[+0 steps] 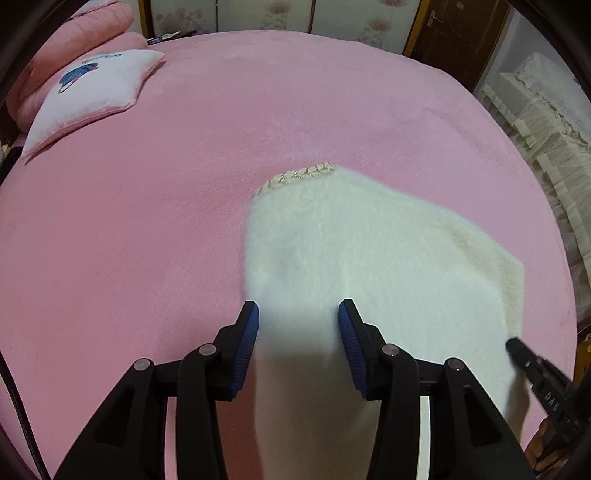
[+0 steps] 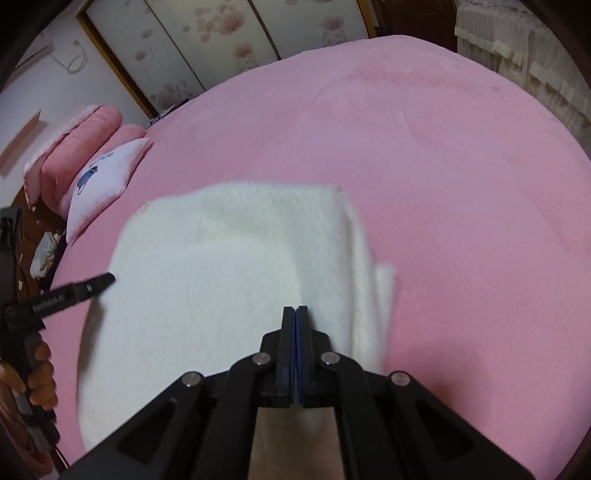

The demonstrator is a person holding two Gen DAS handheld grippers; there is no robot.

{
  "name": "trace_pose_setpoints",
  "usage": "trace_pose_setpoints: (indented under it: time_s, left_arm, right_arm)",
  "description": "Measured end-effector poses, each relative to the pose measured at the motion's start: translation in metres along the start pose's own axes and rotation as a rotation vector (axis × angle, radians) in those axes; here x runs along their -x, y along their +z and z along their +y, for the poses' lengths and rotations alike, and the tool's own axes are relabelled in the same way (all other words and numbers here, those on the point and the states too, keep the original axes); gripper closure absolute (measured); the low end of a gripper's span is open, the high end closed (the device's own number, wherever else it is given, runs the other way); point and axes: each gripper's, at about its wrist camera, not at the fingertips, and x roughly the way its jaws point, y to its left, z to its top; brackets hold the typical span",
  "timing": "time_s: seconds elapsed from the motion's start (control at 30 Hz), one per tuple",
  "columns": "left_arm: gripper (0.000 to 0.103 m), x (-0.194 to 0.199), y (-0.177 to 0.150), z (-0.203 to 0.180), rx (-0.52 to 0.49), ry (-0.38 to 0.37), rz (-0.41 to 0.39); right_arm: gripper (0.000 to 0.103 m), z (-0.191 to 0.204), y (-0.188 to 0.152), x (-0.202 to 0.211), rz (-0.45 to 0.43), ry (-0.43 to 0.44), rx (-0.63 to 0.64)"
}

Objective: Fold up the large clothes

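Note:
A fluffy white sweater (image 1: 369, 258) with a beaded neckline (image 1: 299, 173) lies folded on the pink bed (image 1: 184, 203). My left gripper (image 1: 298, 314) is open, its blue-padded fingers (image 1: 249, 332) wide apart over the sweater's near left edge. In the right wrist view the sweater (image 2: 229, 266) is a folded white block. My right gripper (image 2: 296, 312) is shut, with nothing visibly between its fingers, just above the sweater's near right part. The left gripper also shows at the left of the right wrist view (image 2: 88, 286); the right gripper's tip shows at the right of the left wrist view (image 1: 517, 347).
A white cushion with a blue print (image 1: 92, 96) and pink pillows (image 1: 74, 33) lie at the bed's far left. A cream lace-covered piece of furniture (image 1: 535, 122) stands beyond the right edge. Floral sliding doors (image 2: 207, 48) are behind the bed.

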Motion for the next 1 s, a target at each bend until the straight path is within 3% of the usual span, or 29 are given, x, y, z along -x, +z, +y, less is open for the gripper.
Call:
trace_pose_setpoints:
  time_s: [0.1, 0.23, 0.4, 0.53, 0.63, 0.73, 0.8, 0.87, 0.9, 1.0]
  left_arm:
    - [0.059, 0.023, -0.032, 0.002, 0.018, 0.0, -0.011]
    - [0.059, 0.045, -0.079, -0.004, 0.015, -0.005, -0.014]
    - [0.059, 0.06, -0.13, -0.011, 0.079, -0.042, 0.05]
    - [0.059, 0.068, -0.151, -0.015, 0.095, -0.01, 0.117]
    - [0.059, 0.079, -0.161, -0.02, 0.081, 0.03, 0.147]
    - [0.058, 0.088, -0.168, -0.029, 0.038, 0.081, 0.197]
    - [0.056, 0.095, -0.171, -0.032, 0.033, 0.098, 0.223]
    - [0.038, 0.103, -0.172, -0.034, 0.038, 0.113, 0.258]
    - [0.036, 0.109, -0.171, -0.035, 0.038, 0.118, 0.264]
    - [0.029, 0.123, -0.168, -0.038, 0.023, 0.132, 0.252]
  right_arm:
    - [0.103, -0.004, -0.029, 0.021, 0.017, -0.011, -0.014]
    - [0.103, -0.003, -0.06, 0.055, -0.032, -0.058, -0.044]
    - [0.098, -0.009, -0.098, 0.076, 0.072, -0.103, -0.139]
    - [0.09, -0.003, -0.122, 0.097, 0.074, -0.15, -0.114]
    - [0.084, 0.001, -0.125, 0.105, 0.134, -0.162, -0.144]
    - [0.082, 0.013, -0.125, 0.106, 0.218, -0.114, -0.156]
    - [0.068, 0.025, -0.123, 0.106, 0.273, -0.101, -0.14]
    - [0.049, 0.04, -0.119, 0.111, 0.287, -0.099, -0.117]
    - [0.041, 0.048, -0.116, 0.116, 0.28, -0.103, -0.102]
    - [0.037, 0.066, -0.109, 0.13, 0.256, -0.107, -0.06]
